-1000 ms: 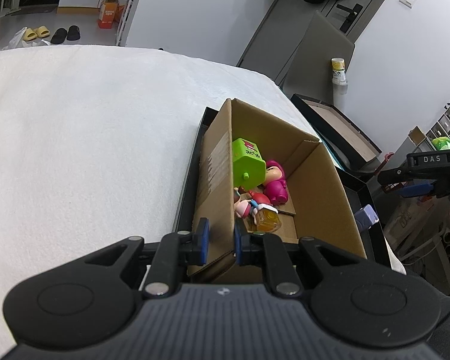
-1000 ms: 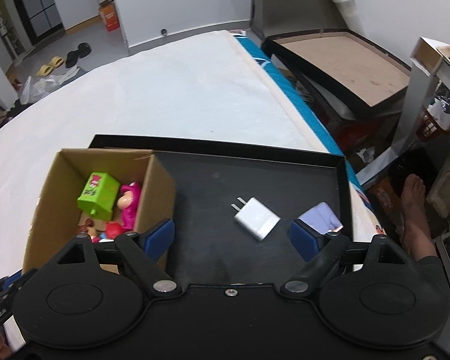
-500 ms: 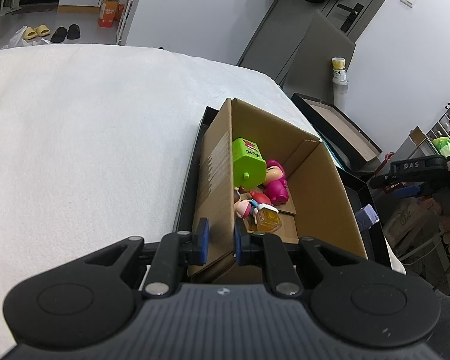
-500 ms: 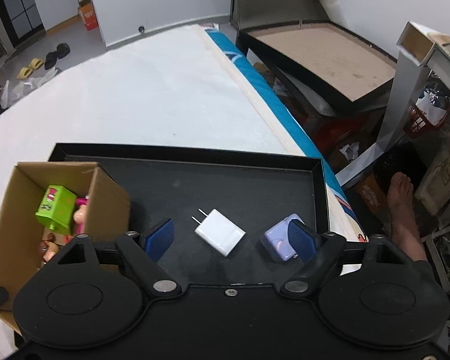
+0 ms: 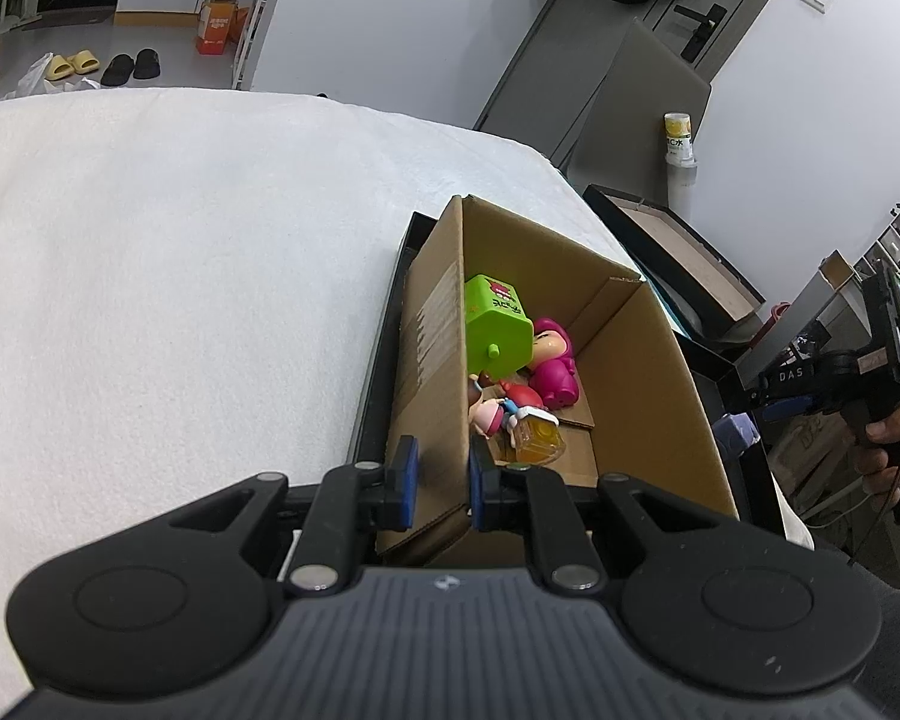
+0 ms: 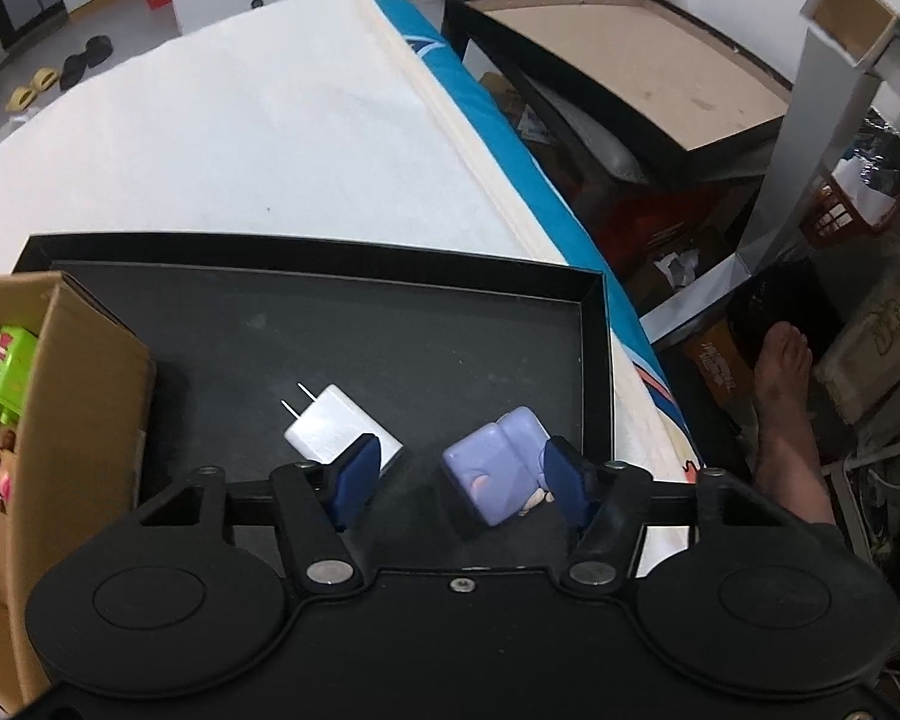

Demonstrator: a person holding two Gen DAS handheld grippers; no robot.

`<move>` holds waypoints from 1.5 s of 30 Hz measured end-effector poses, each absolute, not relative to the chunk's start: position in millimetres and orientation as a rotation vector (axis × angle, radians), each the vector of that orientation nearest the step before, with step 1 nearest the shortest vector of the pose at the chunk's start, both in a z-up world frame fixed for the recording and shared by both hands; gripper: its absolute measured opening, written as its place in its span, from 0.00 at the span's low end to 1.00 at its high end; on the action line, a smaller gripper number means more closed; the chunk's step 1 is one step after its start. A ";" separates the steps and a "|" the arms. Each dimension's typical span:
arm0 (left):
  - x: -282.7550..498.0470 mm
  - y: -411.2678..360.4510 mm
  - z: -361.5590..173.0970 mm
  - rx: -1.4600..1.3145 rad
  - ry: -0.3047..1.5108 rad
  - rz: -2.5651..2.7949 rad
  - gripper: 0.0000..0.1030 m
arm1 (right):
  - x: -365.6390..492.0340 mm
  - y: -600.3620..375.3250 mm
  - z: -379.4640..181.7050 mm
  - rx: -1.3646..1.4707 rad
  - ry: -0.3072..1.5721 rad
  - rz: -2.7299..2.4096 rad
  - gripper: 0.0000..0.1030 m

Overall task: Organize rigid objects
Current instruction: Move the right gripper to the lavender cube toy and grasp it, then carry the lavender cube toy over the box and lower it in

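Observation:
A cardboard box [image 5: 630, 390] stands at the left end of a black tray [image 6: 390, 348] on the white bed. It holds a green toy [image 5: 498, 330], a pink figure [image 5: 552, 372] and other small toys. My left gripper [image 5: 441, 468] is shut on the box's near wall. On the tray floor lie a white plug charger [image 6: 330, 429] and a small lilac block [image 6: 492, 468]. My right gripper [image 6: 459, 468] is low over the tray with its jaws closing. The lilac block sits between them against the right pad [image 6: 561, 474], while the left pad is still apart from it.
The tray's right rim [image 6: 597, 372] runs along the bed's blue edge. Beyond it are a large black-framed tray [image 6: 660, 72], floor clutter and a person's bare foot [image 6: 783, 408]. The white bedcover [image 5: 180, 270] spreads to the left of the box.
My right gripper has come down and to the right over the tray, and its jaws have narrowed around the lilac block. The left gripper has kept its hold on the box wall.

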State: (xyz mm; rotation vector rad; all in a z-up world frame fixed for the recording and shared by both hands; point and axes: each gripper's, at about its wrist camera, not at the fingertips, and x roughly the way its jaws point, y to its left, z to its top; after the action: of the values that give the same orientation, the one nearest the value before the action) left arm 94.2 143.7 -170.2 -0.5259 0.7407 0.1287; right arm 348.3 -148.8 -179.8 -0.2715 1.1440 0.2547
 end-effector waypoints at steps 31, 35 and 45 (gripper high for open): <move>97.6 142.2 -170.2 -0.506 0.747 0.137 0.14 | 339.7 -152.8 -222.2 -0.400 1.177 0.279 0.46; 97.9 142.2 -170.6 -0.508 0.748 0.137 0.14 | 333.7 -152.4 -220.8 -0.403 1.196 0.267 0.45; 97.9 141.0 -171.3 -0.507 0.746 0.139 0.14 | 316.3 -139.0 -196.0 -0.415 1.187 0.281 0.45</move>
State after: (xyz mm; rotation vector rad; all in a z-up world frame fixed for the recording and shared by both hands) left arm 97.9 141.0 -171.3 -0.5069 0.7464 0.1385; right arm 316.3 -139.0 -196.0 -0.4146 1.1873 0.2808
